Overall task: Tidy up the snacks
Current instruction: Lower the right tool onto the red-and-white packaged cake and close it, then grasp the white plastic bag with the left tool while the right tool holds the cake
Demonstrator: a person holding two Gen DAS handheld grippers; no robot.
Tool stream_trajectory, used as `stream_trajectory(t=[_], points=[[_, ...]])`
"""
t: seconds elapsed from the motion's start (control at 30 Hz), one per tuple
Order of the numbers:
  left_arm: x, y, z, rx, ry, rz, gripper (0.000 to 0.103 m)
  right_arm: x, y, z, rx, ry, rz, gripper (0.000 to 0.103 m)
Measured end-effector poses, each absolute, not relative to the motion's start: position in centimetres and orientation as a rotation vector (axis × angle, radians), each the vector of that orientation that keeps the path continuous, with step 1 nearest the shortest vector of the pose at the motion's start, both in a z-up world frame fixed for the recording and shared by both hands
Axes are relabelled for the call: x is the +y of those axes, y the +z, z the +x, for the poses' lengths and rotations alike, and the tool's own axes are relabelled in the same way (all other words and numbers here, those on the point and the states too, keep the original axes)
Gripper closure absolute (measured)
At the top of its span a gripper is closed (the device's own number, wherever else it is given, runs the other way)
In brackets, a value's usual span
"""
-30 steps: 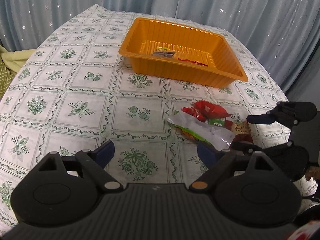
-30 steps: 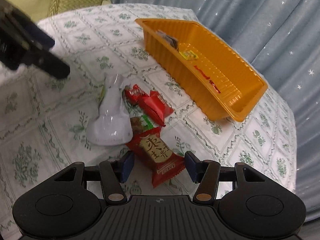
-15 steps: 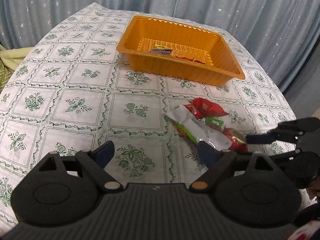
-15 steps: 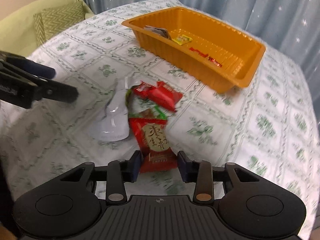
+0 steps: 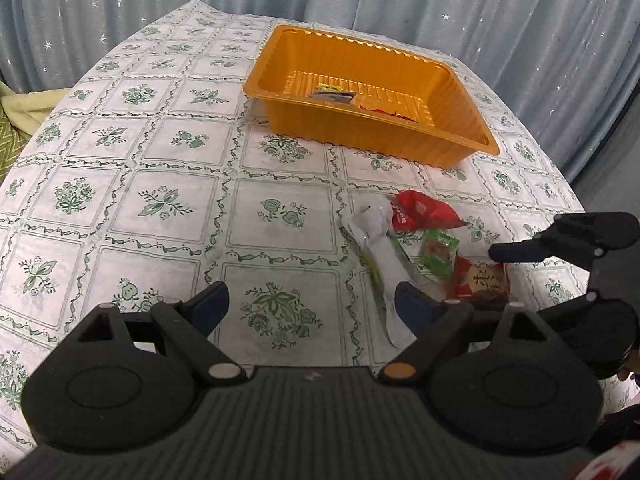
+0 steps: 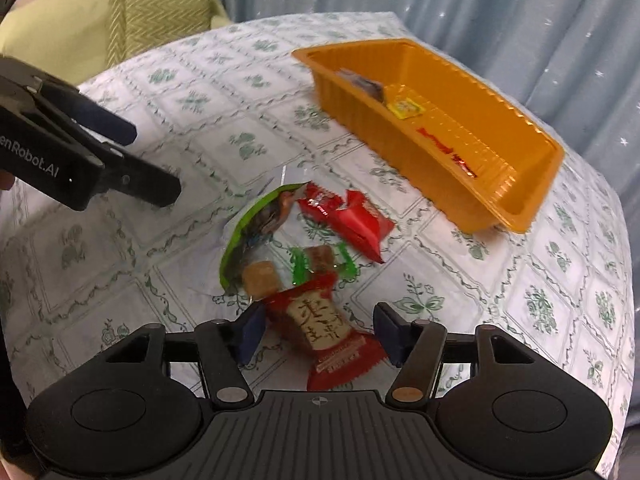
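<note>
Your right gripper (image 6: 318, 334) is opening around the red packet (image 6: 326, 330), lining up a tray (image 6: 520, 208) transfer; left gripper (image 5: 310, 306) is idling released.

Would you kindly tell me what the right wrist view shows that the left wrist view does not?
Only the right wrist view shows the yellow packet lying flat in the orange tray and the green-edged pouch's printed face. Only the left wrist view shows that pouch's white back. Both share the tray, the red packet with characters and the red wrapper.

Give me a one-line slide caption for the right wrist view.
Right claw opening around a red snack packet, orange tray beyond.
</note>
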State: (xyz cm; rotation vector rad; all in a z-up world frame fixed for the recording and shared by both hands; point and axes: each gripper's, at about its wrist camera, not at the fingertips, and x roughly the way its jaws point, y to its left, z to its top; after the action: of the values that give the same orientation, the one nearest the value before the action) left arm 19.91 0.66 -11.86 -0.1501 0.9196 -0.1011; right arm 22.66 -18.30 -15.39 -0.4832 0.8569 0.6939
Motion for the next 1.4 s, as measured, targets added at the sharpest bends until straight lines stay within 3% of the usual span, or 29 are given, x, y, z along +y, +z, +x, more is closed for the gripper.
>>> stream_trajectory(t=[0.03,0.07,0.17,0.37,0.63,0.93,1.4], points=[[0.6,-11.9,20.0,0.920,-0.106,-0.153,0.014,-18.3,-15.5,22.7,0.864,0.696,-0.478,0.051],[0.6,-12.0,20.0,0.919,-0.109,-0.156,0.014,-18.4,-15.6,22.8,0.873,0.694,-0.471,0.065],[0.3,-12.1,20.3,0.917,-0.124,-0.164,0.014,-19.0,-15.7,22.8,0.892,0.658,-0.417,0.077],[-1.2,-12.3,21.4,0.905,-0.176,-0.188,0.019,-20.9,-14.7,23.0,0.913,0.554,-0.243,0.077],[-3.5,-13.4,23.7,0.925,-0.207,-0.216,0.060,-22.8,-12.9,23.1,0.896,0.425,-0.058,0.077],[-4.4,-14.7,24.1,0.944,-0.182,-0.122,0.079,-23.4,-12.5,22.8,0.885,0.372,0.036,0.077],[-1.6,-12.0,21.3,0.914,-0.163,-0.099,0.080,-23.4,-11.8,20.8,0.887,0.302,0.155,0.077]])
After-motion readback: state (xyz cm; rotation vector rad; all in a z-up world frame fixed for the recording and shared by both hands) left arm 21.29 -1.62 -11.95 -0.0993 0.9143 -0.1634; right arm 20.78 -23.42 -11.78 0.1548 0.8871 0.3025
